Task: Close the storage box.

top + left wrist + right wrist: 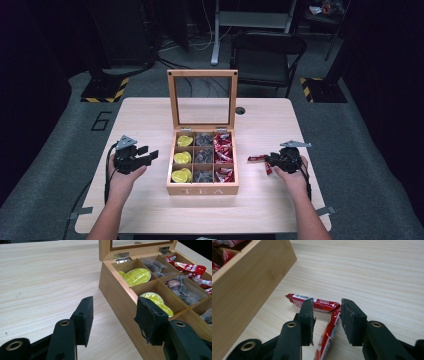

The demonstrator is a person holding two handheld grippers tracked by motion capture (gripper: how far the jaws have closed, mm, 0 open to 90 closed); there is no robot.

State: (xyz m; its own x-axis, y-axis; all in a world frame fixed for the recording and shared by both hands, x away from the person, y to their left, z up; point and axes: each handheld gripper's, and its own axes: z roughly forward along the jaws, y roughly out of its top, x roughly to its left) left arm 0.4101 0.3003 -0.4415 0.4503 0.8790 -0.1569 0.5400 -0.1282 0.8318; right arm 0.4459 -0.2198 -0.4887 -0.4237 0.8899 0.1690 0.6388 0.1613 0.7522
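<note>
free: table L/R of tea box | block: upright lid — 2 red sachets by R claw

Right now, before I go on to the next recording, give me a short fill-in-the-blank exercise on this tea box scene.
1. The wooden box has the word ____ on its front.
2. Its lid stands ____.
3. Two ____ sachets lie on the table by the right gripper.
4. The box's left column holds ____ capsules; the left gripper is beside it.

Missing words: TEA; open; red; yellow
</note>
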